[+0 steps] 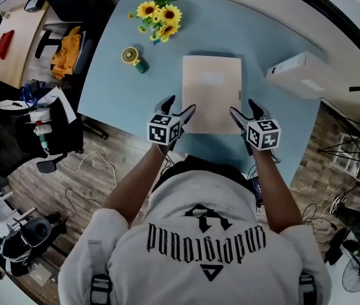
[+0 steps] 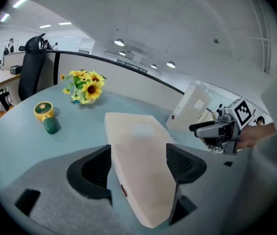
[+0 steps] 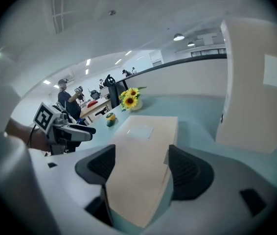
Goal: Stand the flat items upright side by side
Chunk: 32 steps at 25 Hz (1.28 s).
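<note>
A flat beige file box (image 1: 211,92) lies on the light blue table (image 1: 116,94), right in front of me. A white box (image 1: 299,74) stands on edge at the table's right side and looms upright (image 3: 256,82) in the right gripper view. My left gripper (image 1: 180,105) is open at the beige box's near left corner, and the box (image 2: 138,155) fills the gap between its jaws. My right gripper (image 1: 243,107) is open at the near right corner, its jaws on either side of the box (image 3: 141,155). Whether the pads touch the box is unclear.
A bunch of sunflowers (image 1: 158,15) and a small yellow and green object (image 1: 133,57) sit at the table's far left. A chair with an orange cloth (image 1: 69,46) stands past the left edge. The table's near edge is just behind both grippers.
</note>
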{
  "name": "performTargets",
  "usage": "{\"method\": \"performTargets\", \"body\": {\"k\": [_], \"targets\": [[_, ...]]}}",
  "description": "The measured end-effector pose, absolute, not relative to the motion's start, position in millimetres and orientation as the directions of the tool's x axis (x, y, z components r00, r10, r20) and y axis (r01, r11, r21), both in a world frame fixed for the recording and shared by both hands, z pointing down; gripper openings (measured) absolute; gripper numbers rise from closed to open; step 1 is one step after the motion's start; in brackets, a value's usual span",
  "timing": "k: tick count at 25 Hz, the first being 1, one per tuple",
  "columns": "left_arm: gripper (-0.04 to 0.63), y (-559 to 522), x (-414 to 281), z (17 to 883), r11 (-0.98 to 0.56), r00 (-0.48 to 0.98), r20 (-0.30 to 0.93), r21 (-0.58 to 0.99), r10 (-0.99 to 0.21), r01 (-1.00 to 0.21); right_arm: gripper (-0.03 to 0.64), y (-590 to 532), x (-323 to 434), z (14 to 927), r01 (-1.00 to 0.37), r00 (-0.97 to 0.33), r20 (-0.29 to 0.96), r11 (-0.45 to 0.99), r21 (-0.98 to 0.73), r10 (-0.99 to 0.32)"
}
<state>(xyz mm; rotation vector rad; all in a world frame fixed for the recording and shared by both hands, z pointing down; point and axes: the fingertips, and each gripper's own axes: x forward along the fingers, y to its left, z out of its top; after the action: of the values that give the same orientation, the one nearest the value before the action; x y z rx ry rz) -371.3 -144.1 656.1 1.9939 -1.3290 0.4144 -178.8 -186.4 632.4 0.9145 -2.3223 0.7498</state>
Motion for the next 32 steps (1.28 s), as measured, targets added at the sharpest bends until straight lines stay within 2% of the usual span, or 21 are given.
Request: {"method": "performTargets", "body": {"k": [12, 24, 32], "targets": [[0.362, -156, -365, 722, -0.150, 0.452, 0.693, 0.452, -0.562, -0.880, 0.350, -200, -178, 715, -0.735, -0.617, 0.734, 0.541, -0.410, -0.282], [0.348, -159, -359, 744, -0.119, 0.524, 0.689, 0.545, -0.500, -0.830, 0.346, -200, -185, 739, -0.718, -0.645, 0.732, 0.503, -0.481, -0.220], [0.342, -159, -358, 747, -0.113, 0.507, 0.699, 0.529, -0.505, -0.841, 0.336, -199, -186, 743, -0.710, -0.642, 0.741, 0.518, -0.477, -0.197]]}}
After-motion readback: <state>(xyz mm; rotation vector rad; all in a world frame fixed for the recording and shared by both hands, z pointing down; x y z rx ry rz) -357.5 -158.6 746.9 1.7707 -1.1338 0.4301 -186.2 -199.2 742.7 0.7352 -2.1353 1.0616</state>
